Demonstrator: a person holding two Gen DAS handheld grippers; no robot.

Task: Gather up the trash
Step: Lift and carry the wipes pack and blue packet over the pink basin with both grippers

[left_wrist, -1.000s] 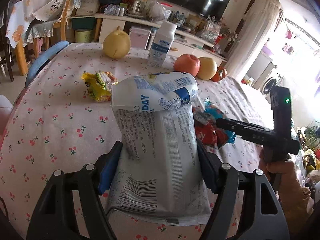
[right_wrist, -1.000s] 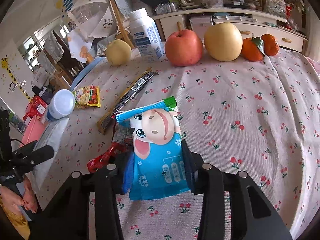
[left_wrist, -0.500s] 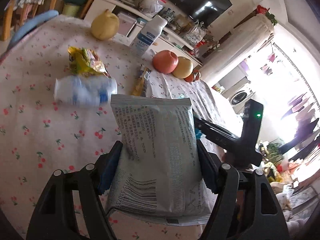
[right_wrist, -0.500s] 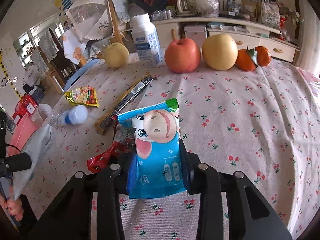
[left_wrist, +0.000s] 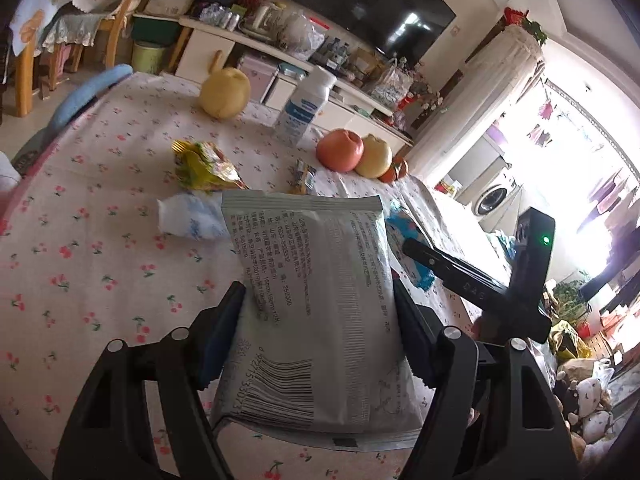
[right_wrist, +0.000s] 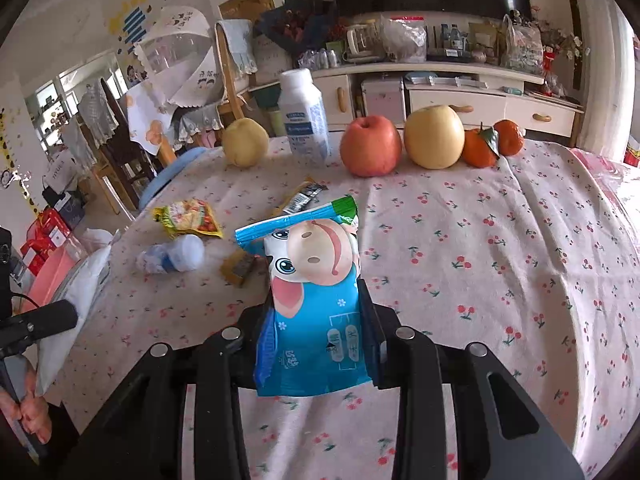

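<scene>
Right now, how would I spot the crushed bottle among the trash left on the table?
On the cherry-print tablecloth, look just this side of the yellow snack wrapper. The crushed bottle lies on its side there, white with blue print, unlike the upright white bottle standing by the fruit.

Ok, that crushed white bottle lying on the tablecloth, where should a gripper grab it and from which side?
Probably across the middle of the crushed white bottle, coming down from above. It lies on its side on the tablecloth, cap end toward the camera, so the jaws should straddle its flattened body. The yellow snack wrapper sits close behind it, so stay clear of that.
</scene>
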